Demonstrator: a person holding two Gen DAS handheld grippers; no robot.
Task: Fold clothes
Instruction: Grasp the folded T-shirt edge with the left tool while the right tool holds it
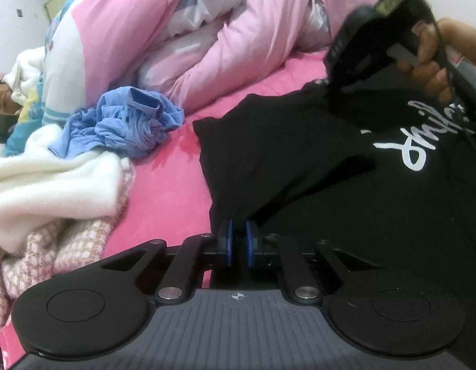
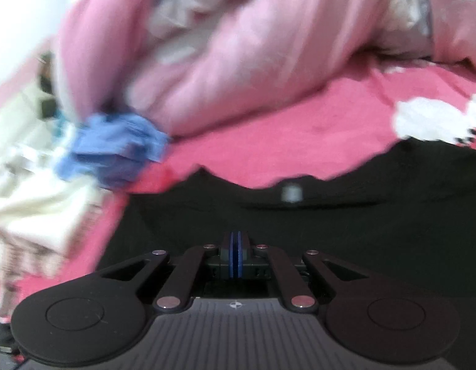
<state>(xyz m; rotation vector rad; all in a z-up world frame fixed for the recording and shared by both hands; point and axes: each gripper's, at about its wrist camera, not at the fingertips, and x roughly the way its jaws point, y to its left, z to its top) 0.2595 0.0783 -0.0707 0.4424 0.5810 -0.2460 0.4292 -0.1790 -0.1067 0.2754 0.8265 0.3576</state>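
A black T-shirt [image 1: 299, 160] with white script lettering [image 1: 423, 135] lies on the pink bed sheet [image 1: 170, 178]. My left gripper [image 1: 238, 240] is shut on a fold of the shirt's edge, the blue pads pinching black fabric. The other gripper body [image 1: 376, 46], held by a hand, is over the shirt's upper right. In the blurred right wrist view my right gripper [image 2: 236, 256] has its blue pads pressed together over the black shirt [image 2: 299, 231]; no fabric shows between them.
A crumpled blue garment [image 1: 130, 123] lies left of the shirt, also in the right wrist view [image 2: 114, 151]. A pink duvet [image 1: 238, 40] is heaped behind. White and checked pink blankets [image 1: 53, 191] lie at left. A white cloth [image 2: 429, 120] lies at right.
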